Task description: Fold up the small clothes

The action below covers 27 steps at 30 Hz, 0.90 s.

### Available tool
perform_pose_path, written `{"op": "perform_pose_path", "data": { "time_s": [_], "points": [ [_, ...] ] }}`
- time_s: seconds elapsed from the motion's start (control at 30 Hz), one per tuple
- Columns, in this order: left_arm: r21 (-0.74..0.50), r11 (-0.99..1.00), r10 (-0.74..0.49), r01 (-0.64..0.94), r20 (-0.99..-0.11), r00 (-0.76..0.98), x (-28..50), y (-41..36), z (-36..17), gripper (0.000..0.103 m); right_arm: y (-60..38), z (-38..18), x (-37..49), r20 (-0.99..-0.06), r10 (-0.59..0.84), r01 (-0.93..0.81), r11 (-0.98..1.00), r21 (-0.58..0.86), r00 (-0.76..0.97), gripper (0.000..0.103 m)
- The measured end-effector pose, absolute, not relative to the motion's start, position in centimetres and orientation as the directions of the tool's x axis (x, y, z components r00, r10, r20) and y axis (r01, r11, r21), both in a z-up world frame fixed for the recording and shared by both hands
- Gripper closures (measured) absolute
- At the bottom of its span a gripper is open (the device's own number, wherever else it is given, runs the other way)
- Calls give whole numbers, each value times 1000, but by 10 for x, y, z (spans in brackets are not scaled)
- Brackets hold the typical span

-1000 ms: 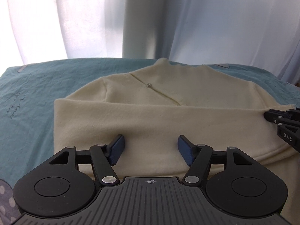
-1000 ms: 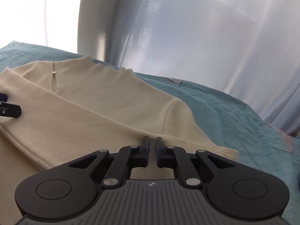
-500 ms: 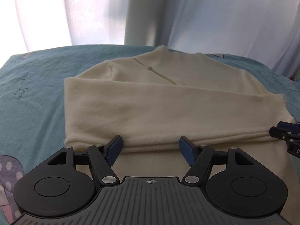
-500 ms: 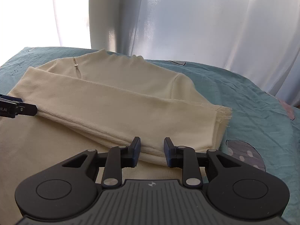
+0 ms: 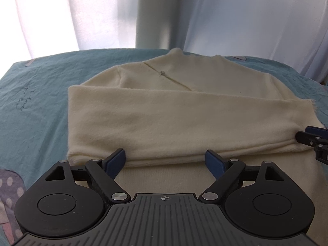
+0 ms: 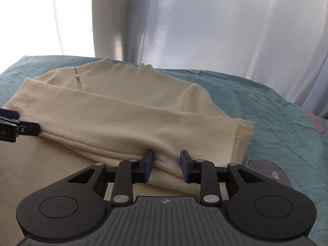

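In the left wrist view the cream sweater (image 5: 184, 123) lies flat on the teal bed sheet (image 5: 37, 106), its collar toward the white curtain (image 5: 102, 14), and a sleeve is already laid straight across the body of the sweater, just below the small button at the neck slit. The left tool (image 5: 165, 161) sits at the near edge of that folded sleeve with its blue pads spread wide; its jaws have just been opening, and nothing is pinched between them. At the sweater's right edge the tip of the other tool peeks in beside the cuff. In the right wrist view the right tool (image 6: 166, 165) rests at the near edge of the same sleeve close to the frayed cuff, its jaws partly apart and just opened; a ridge of cloth rises between the pads, though they seem not to press on it. So one sleeve fold looks finished and released; I judge the remaining folds of the lower body, which runs out of view under both tools, are not yet done. No container shows in either view; the sweater simply rests on the sheet.
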<state>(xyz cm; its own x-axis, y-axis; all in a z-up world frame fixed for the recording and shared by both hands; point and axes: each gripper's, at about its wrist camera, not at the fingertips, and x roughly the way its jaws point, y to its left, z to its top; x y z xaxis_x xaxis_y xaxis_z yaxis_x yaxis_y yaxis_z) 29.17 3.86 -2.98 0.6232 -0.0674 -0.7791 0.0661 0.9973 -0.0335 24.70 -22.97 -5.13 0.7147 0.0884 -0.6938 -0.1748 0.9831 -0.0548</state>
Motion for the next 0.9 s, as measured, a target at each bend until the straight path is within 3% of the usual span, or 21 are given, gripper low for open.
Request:
{"op": "perform_pose_path", "data": {
  "time_s": [0.07, 0.13, 0.23, 0.37, 0.5, 0.6, 0.77, 0.9],
  "points": [
    [-52, 997, -72, 49, -786, 614, 284, 43, -25, 14, -235, -42, 233, -667, 131, -176, 984, -1, 733, 69],
    [-75, 996, -86, 43, -782, 617, 271, 49, -17, 14, -240, -30, 213, -625, 190, -190, 980, 67, 758, 44],
    [-91, 995, -101, 47, -783, 614, 239, 58, -7, 14, -246, -14, 179, -586, 328, -245, 944, 220, 741, 34],
    [-71, 996, -87, 50, -822, 562, 190, 72, -6, 14, -246, -11, 132, -655, 410, -304, 912, 277, 634, 34],
    [-40, 998, -56, 43, -876, 479, 148, 88, -11, 17, -259, -21, 81, -760, 326, -257, 943, 214, 563, 34],
    [-57, 998, -65, 32, -910, 409, 129, 100, -15, 27, -279, -31, 57, -809, 298, -160, 954, 252, 506, 35],
    [-115, 993, -104, -11, -930, 352, 110, 121, -14, 54, -307, -48, 36, -832, 351, -48, 929, 368, 429, 54],
    [-163, 987, -152, -9, -941, 303, 101, 130, -13, 64, -315, -52, 33, -822, 411, -37, 901, 433, 394, 64]
  ]
}}
